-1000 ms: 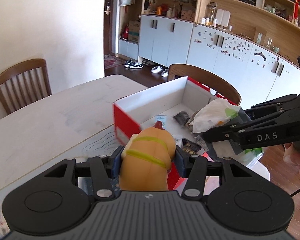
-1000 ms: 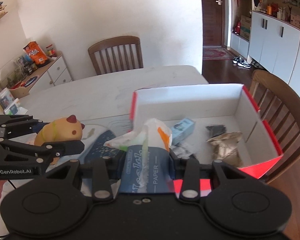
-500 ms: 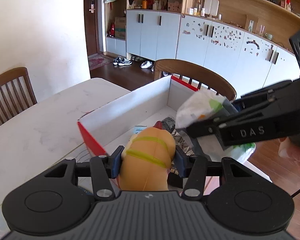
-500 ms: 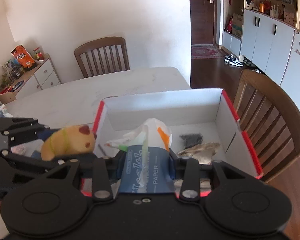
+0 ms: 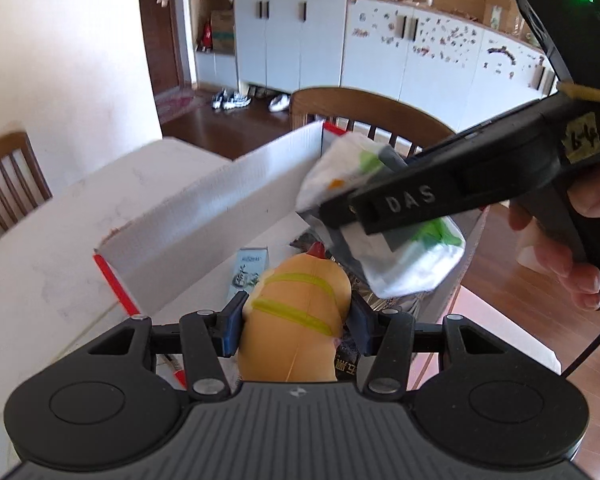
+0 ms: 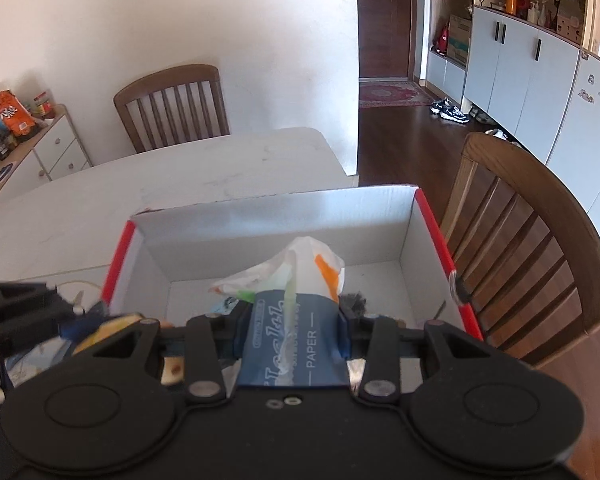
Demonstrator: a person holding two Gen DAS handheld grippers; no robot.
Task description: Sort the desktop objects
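The left gripper (image 5: 294, 316) is clamped on an orange plush toy (image 5: 296, 312) with yellow-green stripes, held just above the near edge of the red-and-white cardboard box (image 5: 220, 196) that sits at the desk's (image 5: 52, 240) corner. The right gripper (image 6: 296, 330) is clamped on a blue tissue pack (image 6: 296, 344) with white tissue spilling from its top, held over the open box (image 6: 284, 216), just beside and slightly above the toy. On the box floor lie a small light-blue carton (image 5: 249, 270) near the long far wall and some dark crumpled wrappers, partly hidden by the held things.
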